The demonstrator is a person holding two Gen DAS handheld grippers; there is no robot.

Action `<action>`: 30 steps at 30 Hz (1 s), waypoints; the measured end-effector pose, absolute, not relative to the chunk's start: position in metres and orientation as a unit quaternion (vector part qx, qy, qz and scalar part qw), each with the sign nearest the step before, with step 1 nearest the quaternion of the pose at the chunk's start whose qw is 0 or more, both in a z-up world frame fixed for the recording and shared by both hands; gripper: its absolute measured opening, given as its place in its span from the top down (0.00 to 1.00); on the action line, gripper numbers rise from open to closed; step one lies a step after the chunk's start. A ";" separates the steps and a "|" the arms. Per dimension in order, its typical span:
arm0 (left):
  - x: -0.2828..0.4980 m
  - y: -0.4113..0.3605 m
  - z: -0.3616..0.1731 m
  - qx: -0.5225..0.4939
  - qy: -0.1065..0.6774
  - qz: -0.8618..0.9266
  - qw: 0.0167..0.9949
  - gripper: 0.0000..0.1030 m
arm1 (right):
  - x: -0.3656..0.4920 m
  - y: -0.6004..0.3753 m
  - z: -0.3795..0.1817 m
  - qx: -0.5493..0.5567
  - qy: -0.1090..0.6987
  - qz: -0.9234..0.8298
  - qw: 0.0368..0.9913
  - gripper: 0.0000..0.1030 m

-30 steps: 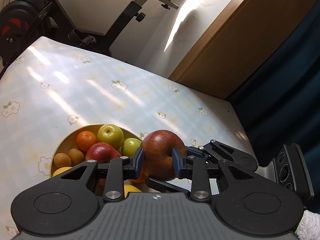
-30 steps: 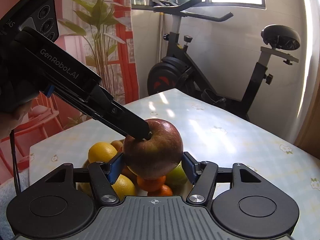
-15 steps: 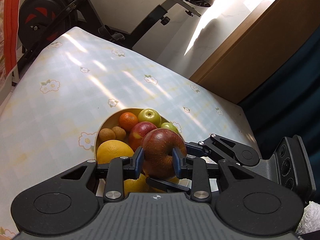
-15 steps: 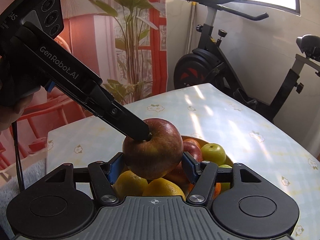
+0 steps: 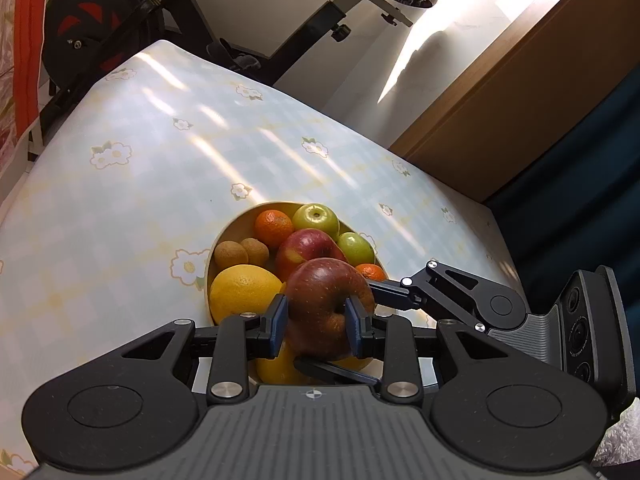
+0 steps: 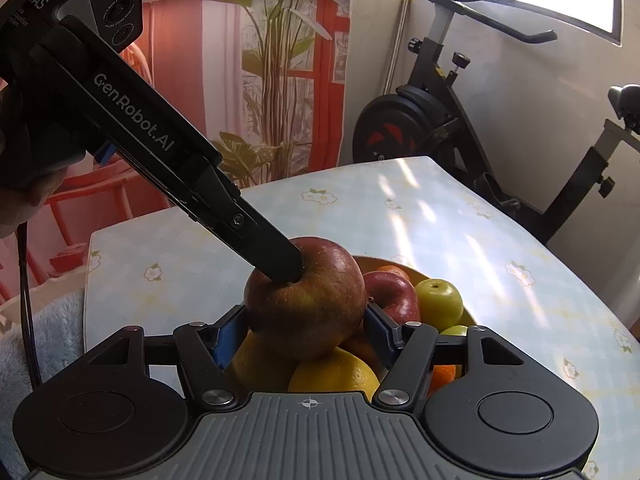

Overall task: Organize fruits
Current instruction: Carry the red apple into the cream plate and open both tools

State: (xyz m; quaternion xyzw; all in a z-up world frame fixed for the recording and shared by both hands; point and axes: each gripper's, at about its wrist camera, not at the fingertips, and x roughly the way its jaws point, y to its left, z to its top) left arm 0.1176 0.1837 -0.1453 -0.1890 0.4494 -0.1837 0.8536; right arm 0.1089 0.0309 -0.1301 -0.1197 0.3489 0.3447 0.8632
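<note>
A large red apple is held above a round bowl of fruit. My left gripper is shut on the apple from top and bottom. My right gripper also has its blue pads against the apple's sides. The bowl holds a second red apple, green apples, oranges, a yellow citrus and two brown kiwis. The right gripper's body shows in the left wrist view; the left one shows in the right wrist view.
The bowl stands on a table with a pale checked flowered cloth. An exercise bike stands beyond the table's far end. A wooden panel and a dark curtain are to the right. A towel lies at the table's left edge.
Both grippers, still holding the apple, have moved together over the bowl, so the fruit now lies beneath and beyond the apple. The grips have not changed.
</note>
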 end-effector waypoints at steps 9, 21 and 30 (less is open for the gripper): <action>0.116 0.184 -0.144 -0.184 0.449 -0.178 0.856 0.67 | 0.108 0.026 -0.128 -0.112 0.353 0.339 0.865 0.37; 0.112 0.191 -0.139 -0.183 0.444 -0.155 0.863 0.67 | 0.107 0.020 -0.124 -0.101 0.351 0.337 0.868 0.37; 0.105 0.188 -0.129 -0.165 0.428 -0.130 0.879 0.52 | 0.098 0.007 -0.115 -0.086 0.337 0.317 0.882 0.33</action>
